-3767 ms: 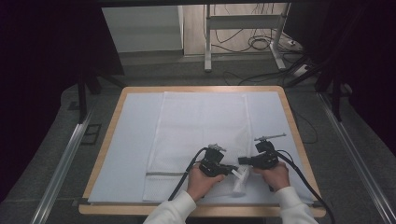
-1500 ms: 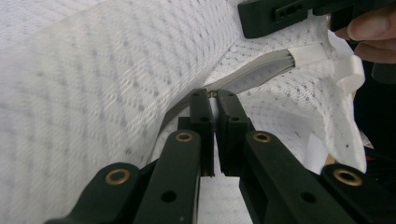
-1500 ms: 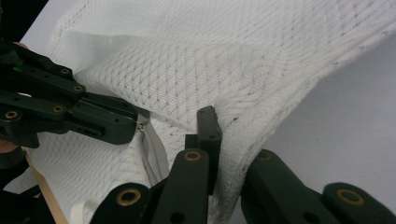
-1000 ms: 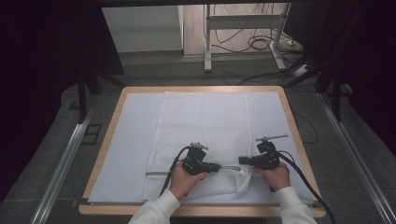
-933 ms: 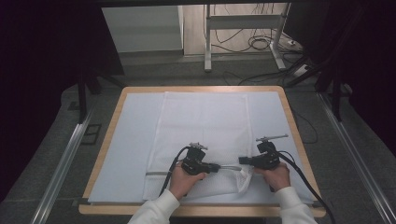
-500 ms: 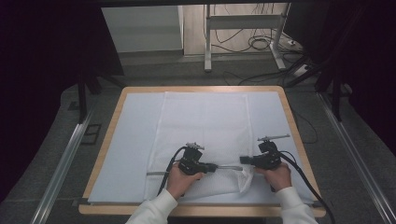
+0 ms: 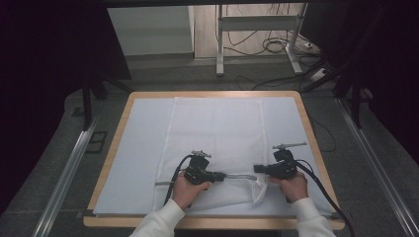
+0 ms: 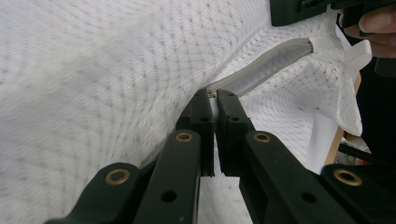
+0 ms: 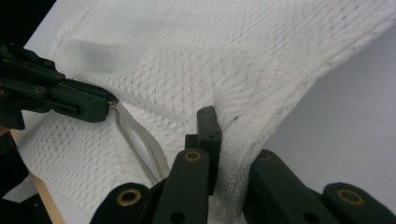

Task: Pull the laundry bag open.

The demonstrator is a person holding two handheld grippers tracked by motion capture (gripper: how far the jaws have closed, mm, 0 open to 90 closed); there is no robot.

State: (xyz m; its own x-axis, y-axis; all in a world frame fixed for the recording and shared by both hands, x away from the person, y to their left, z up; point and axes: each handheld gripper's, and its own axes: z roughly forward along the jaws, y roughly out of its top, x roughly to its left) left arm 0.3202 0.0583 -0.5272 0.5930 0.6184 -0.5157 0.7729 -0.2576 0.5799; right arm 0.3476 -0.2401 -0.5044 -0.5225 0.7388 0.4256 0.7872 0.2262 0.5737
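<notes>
A white mesh bag (image 7: 217, 128) lies flat on the table, its near edge carrying a grey zipper (image 7: 240, 176). My left gripper (image 7: 225, 176) points right along that edge and is shut on the zipper pull (image 8: 213, 94). In the left gripper view its jaws (image 8: 214, 95) meet at the end of the grey zipper (image 8: 271, 65). My right gripper (image 7: 257, 169) faces it from the right, shut on a fold of the mesh bag (image 9: 243, 70) at the zipper's end. In the right gripper view, fabric fills the gap of my right gripper (image 9: 229, 135), and the left gripper (image 9: 109, 105) shows farther off.
A pale mat (image 7: 143, 138) covers the wooden-rimmed table (image 7: 212, 94). Black cables trail from both grippers toward the near edge. A metal rail (image 7: 64, 177) runs along the left side, and a desk frame with cables (image 7: 257, 44) stands beyond the far edge.
My left gripper has slid left along the zipper since the earliest frame, lengthening the grey stretch between the grippers. The right gripper has stayed put.
</notes>
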